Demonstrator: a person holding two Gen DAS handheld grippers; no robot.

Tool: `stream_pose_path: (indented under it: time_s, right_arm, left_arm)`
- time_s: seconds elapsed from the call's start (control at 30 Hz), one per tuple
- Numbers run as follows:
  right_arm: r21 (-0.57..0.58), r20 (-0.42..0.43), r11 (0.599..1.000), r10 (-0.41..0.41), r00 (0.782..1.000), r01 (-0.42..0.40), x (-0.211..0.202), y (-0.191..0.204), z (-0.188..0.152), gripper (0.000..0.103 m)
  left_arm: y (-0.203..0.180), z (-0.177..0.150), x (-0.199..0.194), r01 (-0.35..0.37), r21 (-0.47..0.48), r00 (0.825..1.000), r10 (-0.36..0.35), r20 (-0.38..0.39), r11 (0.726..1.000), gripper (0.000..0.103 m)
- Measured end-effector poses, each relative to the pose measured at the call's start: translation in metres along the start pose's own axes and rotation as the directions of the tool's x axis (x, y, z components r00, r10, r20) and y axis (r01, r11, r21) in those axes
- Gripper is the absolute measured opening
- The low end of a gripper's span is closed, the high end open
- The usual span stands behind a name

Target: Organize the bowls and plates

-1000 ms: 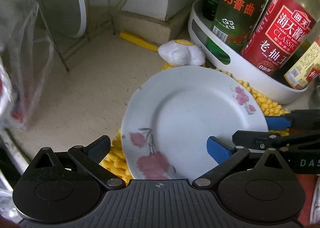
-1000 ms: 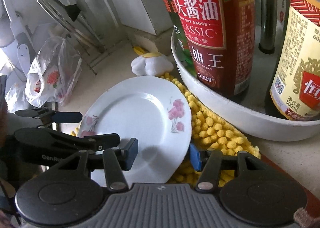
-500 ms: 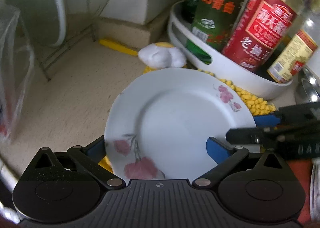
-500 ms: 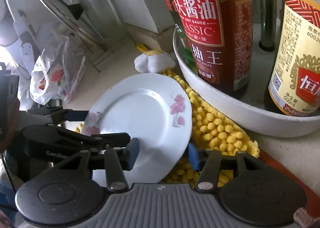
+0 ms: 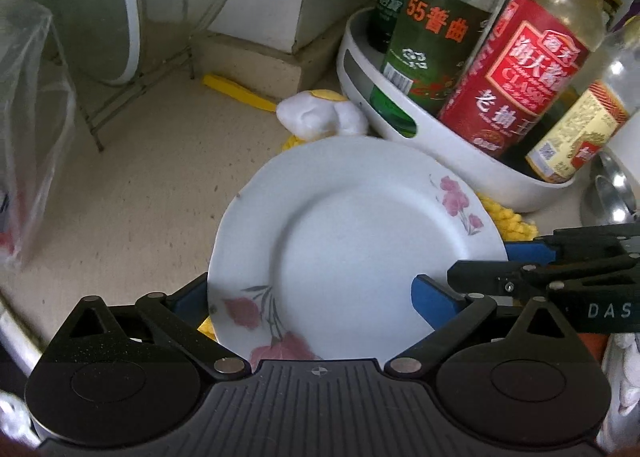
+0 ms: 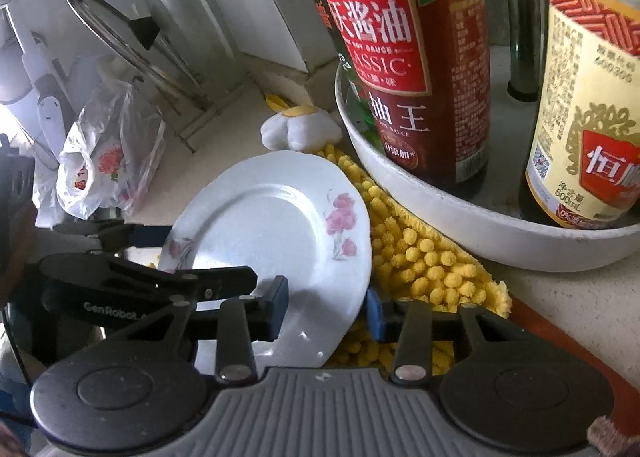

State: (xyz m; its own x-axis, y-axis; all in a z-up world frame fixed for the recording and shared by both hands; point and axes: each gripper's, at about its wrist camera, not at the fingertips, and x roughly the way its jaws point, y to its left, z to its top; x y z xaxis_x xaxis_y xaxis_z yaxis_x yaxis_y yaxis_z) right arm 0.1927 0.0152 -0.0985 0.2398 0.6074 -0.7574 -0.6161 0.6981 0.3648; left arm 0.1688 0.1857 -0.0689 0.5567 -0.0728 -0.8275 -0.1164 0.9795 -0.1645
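Both the left gripper (image 5: 312,297) and right gripper (image 6: 326,307), jaws spread wide, straddle opposite rims of the floral plate (image 5: 352,245) between them.

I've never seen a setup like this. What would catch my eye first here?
Probably the white flowered plate in the middle, tilted above a knobbly yellow mat, with the left claw and right claw each straddling an edge of it. Behind it, a white tray crowds together tall sauce bottles, the red-labelled soy sauce the loudest.
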Motion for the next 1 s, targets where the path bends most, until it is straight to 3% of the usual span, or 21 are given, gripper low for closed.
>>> stream_pose_path:
  time_s: [0.17, 0.33, 1.0]
  right_arm:
    - [0.021, 0.014, 1.0, 0.013, 1.0, -0.014, -0.021, 0.0, -0.007, 0.038]
    - [0.044, -0.032, 0.999, 0.009, 0.999, -0.008, -0.024, -0.011, -0.02, 0.038]
    - [0.064, 0.038, 0.998, 0.013, 0.999, -0.015, -0.038, -0.015, -0.028, 0.037]
  left_arm:
    - [-0.015, -0.015, -0.014, 0.015, 0.012, 1.0, -0.015, -0.003, 1.0, 0.102]
    - [-0.026, -0.029, -0.005, -0.011, 0.066, 1.0, 0.012, -0.019, 0.998, 0.103]
    - [-0.042, -0.028, -0.026, -0.023, -0.009, 0.999, 0.024, 0.03, 1.0, 0.102]
